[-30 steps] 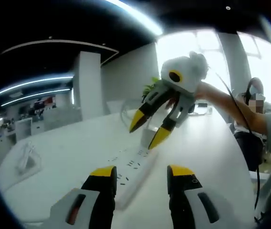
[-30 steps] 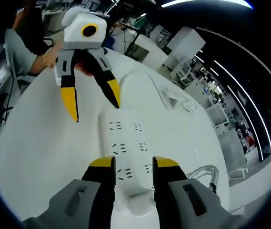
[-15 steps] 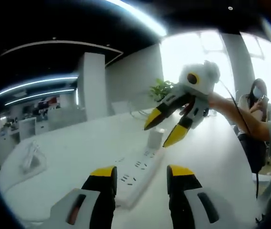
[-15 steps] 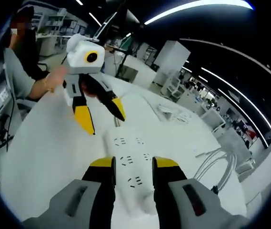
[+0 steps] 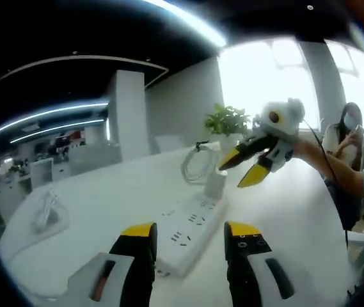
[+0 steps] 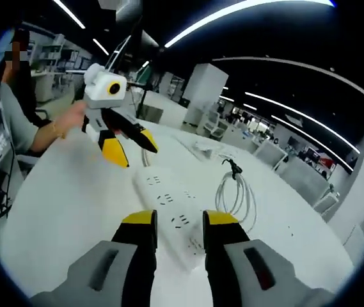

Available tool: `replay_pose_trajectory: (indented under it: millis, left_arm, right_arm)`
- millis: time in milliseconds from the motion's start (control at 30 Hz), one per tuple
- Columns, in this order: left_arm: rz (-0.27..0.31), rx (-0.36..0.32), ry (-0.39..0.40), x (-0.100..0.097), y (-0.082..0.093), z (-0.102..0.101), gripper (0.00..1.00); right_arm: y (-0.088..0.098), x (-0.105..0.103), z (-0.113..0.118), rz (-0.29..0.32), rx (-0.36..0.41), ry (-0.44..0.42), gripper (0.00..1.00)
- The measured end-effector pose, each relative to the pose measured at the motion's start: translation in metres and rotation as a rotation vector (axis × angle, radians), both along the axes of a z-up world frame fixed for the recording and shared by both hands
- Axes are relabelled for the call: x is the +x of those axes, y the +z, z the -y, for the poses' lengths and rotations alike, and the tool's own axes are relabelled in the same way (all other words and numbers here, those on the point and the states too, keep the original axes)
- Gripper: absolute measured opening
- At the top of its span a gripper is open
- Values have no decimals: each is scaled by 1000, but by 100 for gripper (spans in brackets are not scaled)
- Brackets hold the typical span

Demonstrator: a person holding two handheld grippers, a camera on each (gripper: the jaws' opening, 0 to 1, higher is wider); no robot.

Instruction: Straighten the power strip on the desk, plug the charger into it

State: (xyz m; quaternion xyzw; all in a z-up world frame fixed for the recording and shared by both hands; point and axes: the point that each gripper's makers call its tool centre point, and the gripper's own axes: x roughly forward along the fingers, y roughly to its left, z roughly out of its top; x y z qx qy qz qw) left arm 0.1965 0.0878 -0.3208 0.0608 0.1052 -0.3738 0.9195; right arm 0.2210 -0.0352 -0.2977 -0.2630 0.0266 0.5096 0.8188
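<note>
A white power strip (image 5: 191, 231) lies flat on the white table (image 5: 105, 198), running away from my left gripper (image 5: 191, 233), which hovers open over its near end. A small white charger block (image 5: 215, 185) stands at the strip's far end, with a coiled white cable (image 5: 197, 165) behind it. My right gripper (image 5: 242, 171) hangs open in the air beyond the charger, held by a hand. In the right gripper view the power strip (image 6: 167, 197) stretches ahead of my right gripper (image 6: 180, 220), and the left gripper (image 6: 137, 152) floats open above its far end.
A coiled cable (image 6: 236, 192) lies right of the strip. A loose cable bundle (image 5: 46, 214) rests near the table's left edge. A green plant (image 5: 226, 119) stands at the back. A seated person (image 5: 348, 137) is at the far right.
Both grippers have drawn back and apart from each other; each looks smaller and farther off in the other's view. The strip stays on the table, with the charger and coil now showing.
</note>
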Motion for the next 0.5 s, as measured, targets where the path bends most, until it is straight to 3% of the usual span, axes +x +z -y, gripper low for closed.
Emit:
replay_pose_trajectory:
  millis: [100,500]
  left_arm:
    - [-3,2,5,1,0,-2,43]
    - [-31,58,18,1,-12,-7,43]
  right_arm:
    - [1,0,7,-5,44,-16,27]
    - [-4,4,25,-1,98,-89,29]
